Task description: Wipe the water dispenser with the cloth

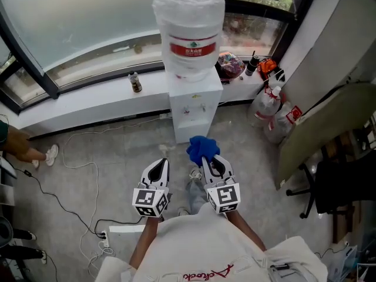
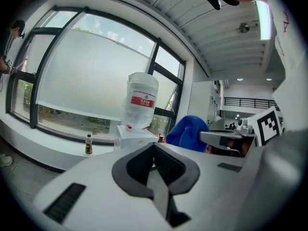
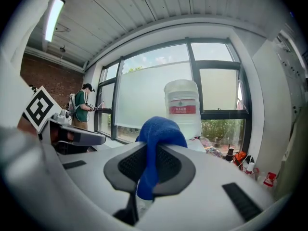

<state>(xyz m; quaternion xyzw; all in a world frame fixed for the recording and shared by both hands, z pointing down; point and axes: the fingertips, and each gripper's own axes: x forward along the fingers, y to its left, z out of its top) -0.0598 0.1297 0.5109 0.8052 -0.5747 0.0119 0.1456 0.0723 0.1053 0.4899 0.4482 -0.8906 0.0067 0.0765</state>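
The white water dispenser (image 1: 195,107) stands against the window sill and carries a large clear bottle (image 1: 190,29) with a red label; it shows too in the left gripper view (image 2: 131,134) and the right gripper view (image 3: 184,110). My right gripper (image 1: 207,158) is shut on a blue cloth (image 1: 201,147) that bunches out past its tips (image 3: 159,133), a short way in front of the dispenser. My left gripper (image 1: 158,168) hangs beside it, shut and holding nothing (image 2: 153,166). The blue cloth (image 2: 188,133) appears at that view's right.
A small brown bottle (image 1: 136,83) stands on the sill left of the dispenser. Bags and bottles (image 1: 271,107) crowd the corner at right. An office chair (image 1: 329,184) is at far right. Cables (image 1: 70,175) run over the floor at left, by a person's shoe (image 1: 51,154).
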